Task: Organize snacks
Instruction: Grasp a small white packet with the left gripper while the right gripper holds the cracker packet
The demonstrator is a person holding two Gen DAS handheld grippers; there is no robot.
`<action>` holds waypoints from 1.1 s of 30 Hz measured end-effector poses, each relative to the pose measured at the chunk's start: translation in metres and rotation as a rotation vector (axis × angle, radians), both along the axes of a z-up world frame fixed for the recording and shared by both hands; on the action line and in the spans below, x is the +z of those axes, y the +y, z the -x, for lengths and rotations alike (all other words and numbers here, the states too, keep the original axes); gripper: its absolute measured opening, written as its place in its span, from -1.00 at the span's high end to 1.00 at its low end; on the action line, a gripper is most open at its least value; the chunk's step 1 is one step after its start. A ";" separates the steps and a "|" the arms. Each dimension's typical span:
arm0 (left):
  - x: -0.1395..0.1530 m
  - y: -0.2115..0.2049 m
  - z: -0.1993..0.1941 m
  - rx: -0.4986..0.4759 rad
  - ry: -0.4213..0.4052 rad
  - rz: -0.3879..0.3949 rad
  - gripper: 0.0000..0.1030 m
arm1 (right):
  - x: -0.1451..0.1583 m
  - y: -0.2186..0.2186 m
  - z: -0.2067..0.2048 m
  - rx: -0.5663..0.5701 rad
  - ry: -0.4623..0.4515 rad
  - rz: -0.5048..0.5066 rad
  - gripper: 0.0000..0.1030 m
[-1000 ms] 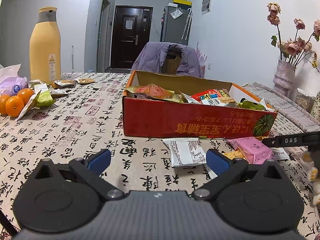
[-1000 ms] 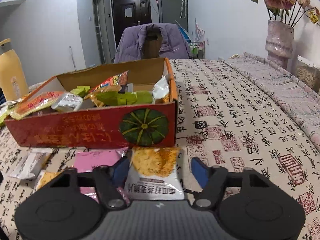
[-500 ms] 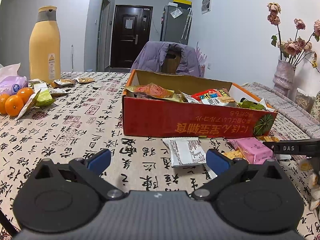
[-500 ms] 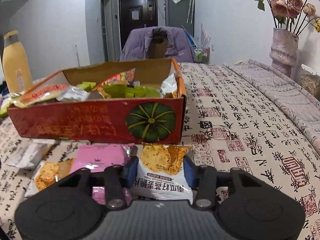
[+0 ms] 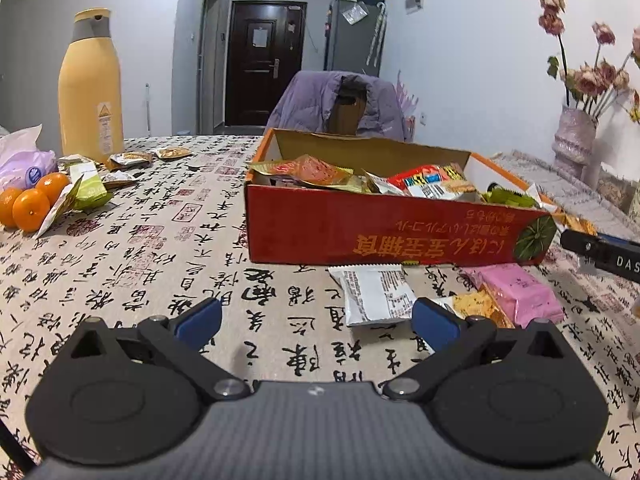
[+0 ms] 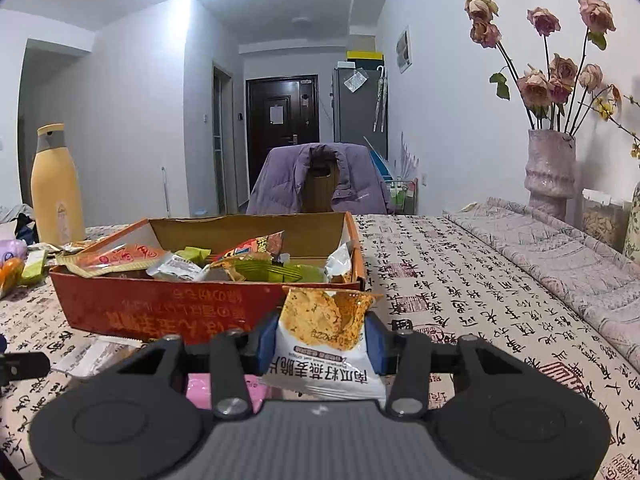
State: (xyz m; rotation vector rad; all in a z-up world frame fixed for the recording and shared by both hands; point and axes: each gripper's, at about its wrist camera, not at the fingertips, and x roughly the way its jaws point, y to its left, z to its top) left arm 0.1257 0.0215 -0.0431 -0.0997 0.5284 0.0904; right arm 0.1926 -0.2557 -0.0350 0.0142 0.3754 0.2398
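A red cardboard box full of snack packets sits mid-table. My right gripper is shut on a white and orange cracker packet, lifted off the cloth just in front of the box's right corner. In the left wrist view that gripper's black tip shows at the right edge. My left gripper hangs open above the tablecloth, nothing between its blue pads. Just ahead of it lie a white packet, an orange cracker packet and a pink packet.
A tall yellow bottle, oranges, a purple bag and several small packets sit at the left of the table. A chair with a purple jacket stands behind. A vase of dried roses stands at the right.
My right gripper closed on the cracker packet and raised it off the cloth, tilting up so more of the room shows. The left gripper has stayed put.
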 end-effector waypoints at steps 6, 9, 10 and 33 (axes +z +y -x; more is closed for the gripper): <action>0.011 -0.011 -0.013 -0.021 0.036 -0.017 -1.00 | -0.002 0.001 0.003 0.014 -0.011 -0.007 0.14; 0.014 -0.018 -0.026 -0.023 0.068 -0.029 -1.00 | -0.002 0.000 0.004 0.016 -0.015 -0.014 0.14; 0.015 -0.021 -0.031 -0.019 0.084 -0.033 -1.00 | -0.002 -0.001 0.004 0.017 -0.017 -0.016 0.14; -0.008 -0.037 -0.082 0.051 0.228 -0.043 -0.20 | -0.003 -0.002 0.003 0.034 -0.014 -0.039 0.14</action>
